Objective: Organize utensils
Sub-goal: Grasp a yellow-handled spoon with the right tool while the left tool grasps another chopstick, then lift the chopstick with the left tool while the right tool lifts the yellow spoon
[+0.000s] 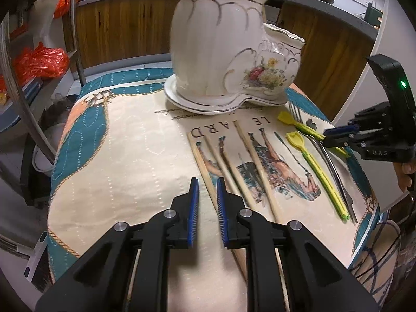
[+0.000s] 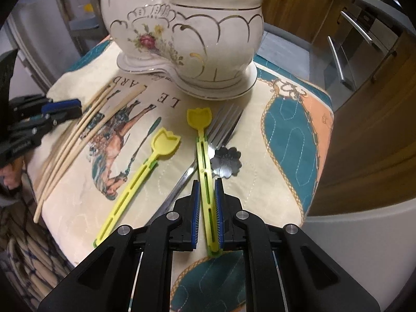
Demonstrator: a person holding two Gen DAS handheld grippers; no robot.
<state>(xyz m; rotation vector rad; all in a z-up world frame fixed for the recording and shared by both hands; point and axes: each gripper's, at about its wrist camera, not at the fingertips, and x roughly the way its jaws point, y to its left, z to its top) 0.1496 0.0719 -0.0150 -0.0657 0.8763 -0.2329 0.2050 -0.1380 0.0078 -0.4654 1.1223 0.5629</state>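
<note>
Left wrist view: the left gripper [image 1: 207,182] is pinched narrow on a wooden chopstick [image 1: 201,161] that runs away toward the ceramic holder [image 1: 221,52] ahead

Right wrist view: the right gripper [image 2: 207,184] clamps a yellow tulip stick [image 2: 205,156], its long axis pointing at the holder, fork [image 2: 221,127] alongside

You had a cream tablecloth [image 1: 124,156] with teal and peach borders, rope trim, dark lettering and a printed horse. The white ceramic holder [image 2: 208,39] bore gold scallop lines and a pink-and-yellow floral spray. Two yellow tulip-headed picks [image 2: 166,140] had lime handles. The chopsticks [image 1: 249,161] were pale wood; the fork [image 2: 223,122] silver.
</note>
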